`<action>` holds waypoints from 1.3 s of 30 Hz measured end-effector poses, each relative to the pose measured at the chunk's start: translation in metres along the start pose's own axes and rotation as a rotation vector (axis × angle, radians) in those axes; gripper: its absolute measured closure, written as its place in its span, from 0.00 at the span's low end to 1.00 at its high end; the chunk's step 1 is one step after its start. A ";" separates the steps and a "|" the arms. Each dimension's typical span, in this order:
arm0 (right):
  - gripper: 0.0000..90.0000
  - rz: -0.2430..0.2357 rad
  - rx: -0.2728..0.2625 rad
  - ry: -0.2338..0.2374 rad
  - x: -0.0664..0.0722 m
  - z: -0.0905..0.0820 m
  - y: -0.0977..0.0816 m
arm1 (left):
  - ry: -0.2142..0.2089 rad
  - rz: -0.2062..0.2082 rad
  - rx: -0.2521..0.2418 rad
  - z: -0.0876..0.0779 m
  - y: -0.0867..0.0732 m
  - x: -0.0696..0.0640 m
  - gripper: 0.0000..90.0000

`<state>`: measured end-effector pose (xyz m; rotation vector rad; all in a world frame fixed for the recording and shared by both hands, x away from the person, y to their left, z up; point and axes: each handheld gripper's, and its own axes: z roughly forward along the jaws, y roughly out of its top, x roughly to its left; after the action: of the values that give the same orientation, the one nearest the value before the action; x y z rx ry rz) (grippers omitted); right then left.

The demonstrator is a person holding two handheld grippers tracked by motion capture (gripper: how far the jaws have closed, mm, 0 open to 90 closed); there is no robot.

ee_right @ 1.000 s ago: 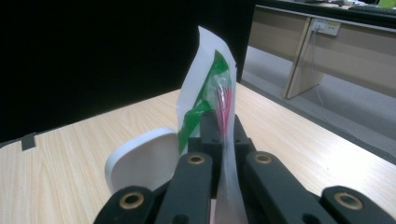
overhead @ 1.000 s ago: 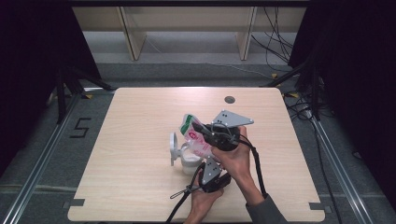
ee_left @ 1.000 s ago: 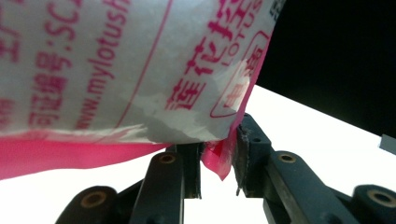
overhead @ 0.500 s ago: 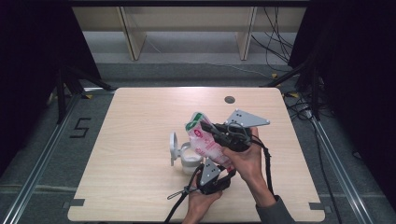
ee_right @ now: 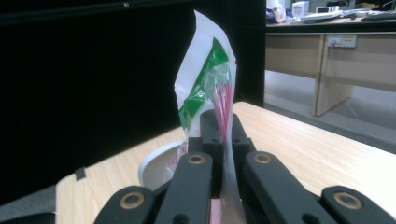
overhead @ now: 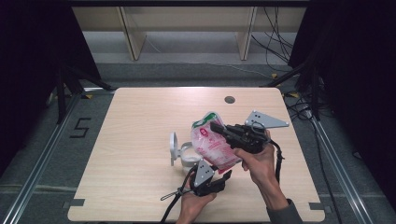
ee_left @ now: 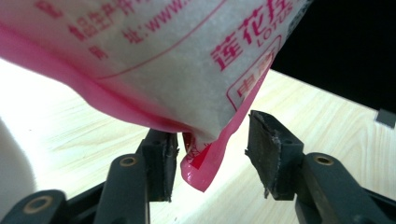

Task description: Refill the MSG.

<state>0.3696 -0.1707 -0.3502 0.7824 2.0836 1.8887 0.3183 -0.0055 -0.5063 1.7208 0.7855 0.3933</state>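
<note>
The right tongs (overhead: 223, 130) are clenched on the pink bag (overhead: 212, 147), held above the desk (overhead: 135, 121) near its middle. The left tongs (ee_left: 212, 158) have just been opening, the bag's corner loose between them. Keep the right grip firm while pouring into the white bowl (overhead: 187, 156).

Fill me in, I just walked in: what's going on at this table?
A person is handling a pink-and-white bag with tongs in each hand. The right tongs are clamped on the bag's top edge, holding it up over a white container on the wooden table. The left tongs have just been opening; the bag's bottom corner hangs between their pads, touching one at most.
</note>
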 end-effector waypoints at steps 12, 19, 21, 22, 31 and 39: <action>1.00 0.068 -0.033 0.017 -0.007 -0.012 -0.006 | -0.022 -0.029 0.018 -0.011 -0.003 -0.002 0.46; 1.00 0.084 -0.032 -0.019 -0.016 -0.021 -0.012 | -0.038 -0.021 -0.005 -0.033 -0.001 0.001 0.43; 1.00 0.075 -0.015 -0.030 -0.018 -0.023 -0.014 | -0.044 -0.022 -0.011 -0.038 -0.002 0.007 0.43; 1.00 0.103 -0.020 -0.031 -0.017 -0.024 -0.015 | -0.038 -0.033 -0.010 -0.042 -0.003 0.007 0.43; 1.00 0.117 -0.016 -0.053 -0.023 -0.031 -0.028 | -0.033 0.020 -0.001 -0.068 -0.003 0.015 0.42; 1.00 0.120 0.023 -0.086 -0.039 -0.044 -0.052 | -0.001 -0.011 -0.012 -0.086 -0.008 0.022 0.41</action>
<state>0.3684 -0.2299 -0.4011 0.9960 2.0519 1.8576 0.2779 0.0727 -0.4917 1.7049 0.7906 0.3883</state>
